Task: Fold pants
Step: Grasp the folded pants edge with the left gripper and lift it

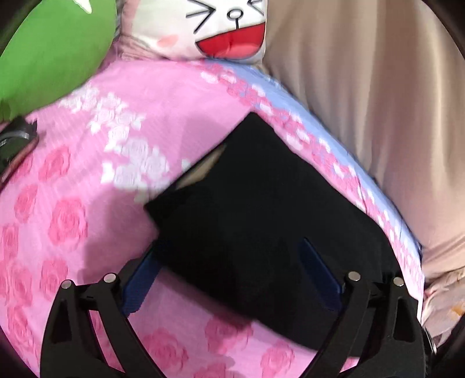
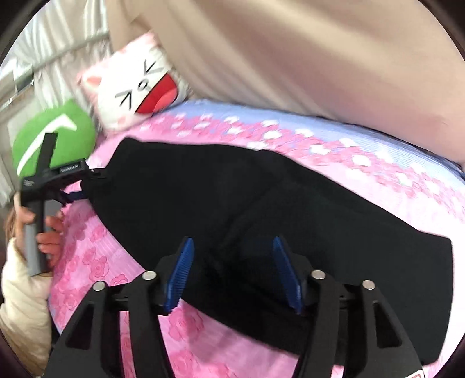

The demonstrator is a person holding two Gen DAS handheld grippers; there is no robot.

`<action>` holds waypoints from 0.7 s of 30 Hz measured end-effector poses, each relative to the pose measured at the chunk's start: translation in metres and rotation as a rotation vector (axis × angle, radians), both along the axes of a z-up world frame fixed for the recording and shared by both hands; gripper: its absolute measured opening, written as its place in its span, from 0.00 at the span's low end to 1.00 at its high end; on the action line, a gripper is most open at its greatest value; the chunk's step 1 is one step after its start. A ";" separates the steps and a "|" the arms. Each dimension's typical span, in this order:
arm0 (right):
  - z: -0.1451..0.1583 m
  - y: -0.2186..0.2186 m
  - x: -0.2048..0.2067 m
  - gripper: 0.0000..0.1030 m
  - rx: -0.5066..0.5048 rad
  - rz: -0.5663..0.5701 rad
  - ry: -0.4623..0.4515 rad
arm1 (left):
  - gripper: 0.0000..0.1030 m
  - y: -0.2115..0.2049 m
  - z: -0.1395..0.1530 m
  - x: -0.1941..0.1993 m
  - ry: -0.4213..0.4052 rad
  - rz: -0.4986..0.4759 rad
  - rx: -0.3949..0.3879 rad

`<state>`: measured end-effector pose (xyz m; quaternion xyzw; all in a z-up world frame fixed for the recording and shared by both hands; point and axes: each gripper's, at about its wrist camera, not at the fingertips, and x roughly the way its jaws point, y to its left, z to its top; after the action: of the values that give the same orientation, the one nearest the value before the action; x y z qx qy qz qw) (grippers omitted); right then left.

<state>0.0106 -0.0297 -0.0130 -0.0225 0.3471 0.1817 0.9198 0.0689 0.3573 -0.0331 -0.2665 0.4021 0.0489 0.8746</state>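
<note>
Black pants [image 2: 232, 189] lie stretched lengthwise across a pink rose-patterned bedspread [image 2: 96, 261]. In the left wrist view one end of the pants [image 1: 261, 203] fills the middle, with a pale lining showing at a corner [image 1: 203, 165]. My left gripper [image 1: 229, 261] stands wide open, its blue pads [image 1: 139, 279] straddling that end without pressing on it. From the right wrist view the left gripper [image 2: 78, 189] sits at the pants' far left end, held by a hand [image 2: 49, 232]. My right gripper [image 2: 232, 261] hovers open over the pants' near edge, and its blue pads [image 2: 181, 273] are clear of the cloth.
A white cat-face pillow [image 1: 221, 26] and a green cushion [image 1: 55, 52] lie at the head of the bed. Beige fabric [image 1: 363, 101] hangs along the far side, past the bedspread's pale blue border [image 2: 261, 113]. A cream sleeve [image 2: 20, 305] is at the left.
</note>
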 end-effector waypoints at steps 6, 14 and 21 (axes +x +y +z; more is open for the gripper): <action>-0.004 -0.052 -0.022 0.66 0.068 -0.108 0.032 | 0.29 0.001 0.008 0.011 0.002 0.054 0.061; -0.005 -0.116 -0.043 0.66 0.134 -0.234 0.022 | 0.18 -0.032 0.100 0.006 -0.161 -0.036 0.110; -0.004 -0.166 -0.066 0.67 0.196 -0.299 -0.011 | 0.17 -0.152 0.215 -0.009 -0.367 -0.234 0.291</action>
<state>-0.0556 -0.1959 -0.0168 0.1182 0.3222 0.0755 0.9362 0.0600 0.2053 0.1822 -0.0938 0.2535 -0.0445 0.9617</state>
